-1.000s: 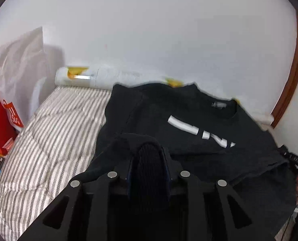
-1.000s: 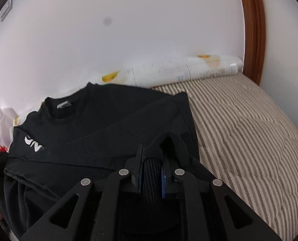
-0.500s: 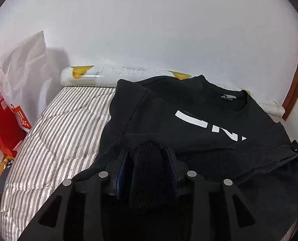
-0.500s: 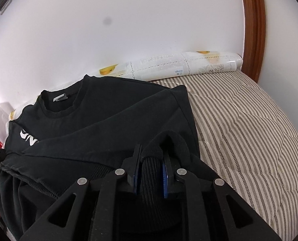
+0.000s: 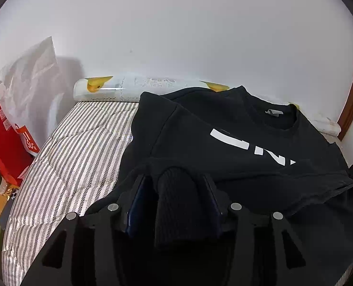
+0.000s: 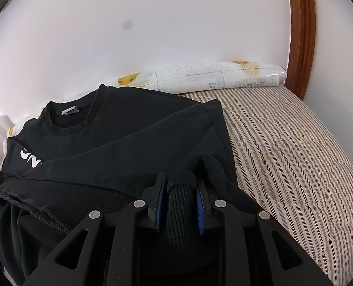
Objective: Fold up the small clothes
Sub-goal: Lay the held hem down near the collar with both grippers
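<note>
A black sweatshirt (image 5: 224,128) with white lettering lies on a striped bed, collar toward the wall. It also shows in the right wrist view (image 6: 119,143). My left gripper (image 5: 176,190) is shut on the ribbed black hem (image 5: 179,205) of the sweatshirt, near its left side. My right gripper (image 6: 180,188) is shut on the ribbed hem (image 6: 179,205) near the sweatshirt's right side. Both hold the hem bunched between blue pads, folded up over the body of the garment.
The striped quilt (image 5: 76,157) covers the bed, also seen in the right wrist view (image 6: 295,157). A roll of patterned paper (image 6: 212,78) lies along the white wall. A red bag (image 5: 2,138) and white plastic stand at the left. A wooden frame (image 6: 302,35) rises at right.
Both grippers have moved forward toward the collar with the hem in them. The sweatshirt's body now appears larger and nearer in both views.
</note>
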The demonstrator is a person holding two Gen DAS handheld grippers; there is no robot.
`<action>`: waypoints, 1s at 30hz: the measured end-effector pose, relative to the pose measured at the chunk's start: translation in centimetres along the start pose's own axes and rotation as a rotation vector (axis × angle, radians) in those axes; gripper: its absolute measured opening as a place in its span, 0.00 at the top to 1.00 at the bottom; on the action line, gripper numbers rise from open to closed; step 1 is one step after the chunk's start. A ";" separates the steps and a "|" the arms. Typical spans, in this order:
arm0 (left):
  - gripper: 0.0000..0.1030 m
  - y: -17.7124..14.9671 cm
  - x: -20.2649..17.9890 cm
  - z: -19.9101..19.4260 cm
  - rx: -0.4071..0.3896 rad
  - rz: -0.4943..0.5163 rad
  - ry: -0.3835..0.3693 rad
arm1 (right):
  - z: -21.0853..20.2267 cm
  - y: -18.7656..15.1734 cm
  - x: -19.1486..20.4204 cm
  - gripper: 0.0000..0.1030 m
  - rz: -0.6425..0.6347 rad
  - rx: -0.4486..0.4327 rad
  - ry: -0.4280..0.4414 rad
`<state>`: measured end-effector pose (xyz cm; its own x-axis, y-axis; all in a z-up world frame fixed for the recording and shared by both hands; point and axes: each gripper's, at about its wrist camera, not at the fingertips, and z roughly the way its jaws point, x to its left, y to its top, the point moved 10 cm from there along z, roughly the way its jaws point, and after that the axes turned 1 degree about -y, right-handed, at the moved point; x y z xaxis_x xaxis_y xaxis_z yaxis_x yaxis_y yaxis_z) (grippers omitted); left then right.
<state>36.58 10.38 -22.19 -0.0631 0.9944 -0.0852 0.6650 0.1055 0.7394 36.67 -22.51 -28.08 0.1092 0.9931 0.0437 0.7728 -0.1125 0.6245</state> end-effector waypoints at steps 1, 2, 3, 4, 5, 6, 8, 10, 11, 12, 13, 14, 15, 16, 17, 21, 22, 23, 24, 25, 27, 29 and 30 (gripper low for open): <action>0.55 0.0 0.0 0.0 0.000 0.000 0.000 | 0.0 0.0 0.0 0.78 0.001 0.000 0.000; 0.54 0.0 0.0 0.0 0.000 0.001 -0.002 | 0.0 0.0 0.0 0.77 0.001 0.000 0.001; 0.53 0.0 0.0 0.0 0.000 0.002 -0.001 | 0.0 0.0 0.0 0.77 0.000 0.000 0.002; 0.53 0.0 0.0 0.0 0.000 0.003 0.000 | 0.0 0.0 0.0 0.77 0.000 0.000 0.001; 0.52 0.0 0.0 0.0 0.000 0.004 0.002 | 0.0 0.0 0.0 0.77 -0.001 0.000 0.000; 0.52 -0.1 0.0 0.0 0.000 0.004 0.002 | -0.1 0.0 0.0 0.77 -0.001 0.000 0.000; 0.51 -0.1 0.0 0.0 0.001 0.004 0.002 | 0.0 0.0 0.0 0.76 -0.001 0.000 0.000; 0.51 -0.1 0.1 0.0 0.001 0.003 0.002 | 0.0 0.0 0.0 0.76 -0.001 0.000 0.001; 0.51 -0.1 0.1 0.0 0.001 0.004 0.002 | 0.0 0.0 0.0 0.76 -0.001 0.000 0.001; 0.51 -0.1 0.1 0.1 0.001 0.004 0.002 | 0.0 0.0 0.0 0.76 -0.001 0.000 0.001; 0.51 -0.1 0.1 0.1 0.001 0.004 0.002 | 0.0 0.0 0.0 0.75 0.000 -0.001 0.001; 0.50 -0.1 0.1 0.1 0.001 0.004 0.002 | 0.0 0.0 0.0 0.75 0.000 -0.001 0.000; 0.50 -0.1 0.1 0.1 0.001 0.004 0.002 | 0.0 0.0 0.0 0.75 0.000 -0.001 0.000; 0.49 -0.1 0.1 0.1 0.001 0.003 -0.001 | 0.0 0.0 0.0 0.75 0.001 -0.001 0.000; 0.47 -0.1 0.0 0.1 0.001 0.003 -0.006 | 0.0 0.0 0.0 0.75 0.001 -0.001 -0.001; 0.46 -0.2 0.2 0.0 0.000 -0.004 -0.008 | -0.5 -0.2 0.1 0.72 -0.015 -0.013 -0.018; 0.45 -0.2 0.2 0.0 0.000 -0.004 -0.007 | -0.6 -0.2 0.1 0.72 -0.021 -0.017 -0.022; 0.45 -0.3 0.2 0.0 0.001 -0.003 -0.005 | -0.7 -0.3 0.2 0.71 -0.026 -0.021 -0.027; 0.45 -0.3 0.2 0.0 0.000 -0.001 -0.001 | -0.8 -0.3 0.2 0.71 -0.027 -0.024 -0.029; 0.45 -0.3 0.2 0.0 -0.001 0.001 0.001 | -0.8 -0.3 0.1 0.71 -0.026 -0.025 -0.028; 0.44 -0.3 0.2 -0.1 -0.001 0.003 0.006 | -1.0 -0.3 0.1 0.70 -0.019 -0.030 -0.024; 0.43 -0.3 0.2 -0.4 -0.011 0.005 0.007 | -1.1 -0.4 0.1 0.70 -0.018 -0.033 -0.026; 0.39 -0.2 0.1 -0.7 -0.022 0.006 0.007 | -1.1 -0.4 0.1 0.70 -0.020 -0.035 -0.029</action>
<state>35.88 10.50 -21.90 -0.0640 0.9950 -0.0763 0.6490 0.0996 0.7542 35.68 -22.34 -27.44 0.1126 0.9936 0.0091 0.7528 -0.0912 0.6518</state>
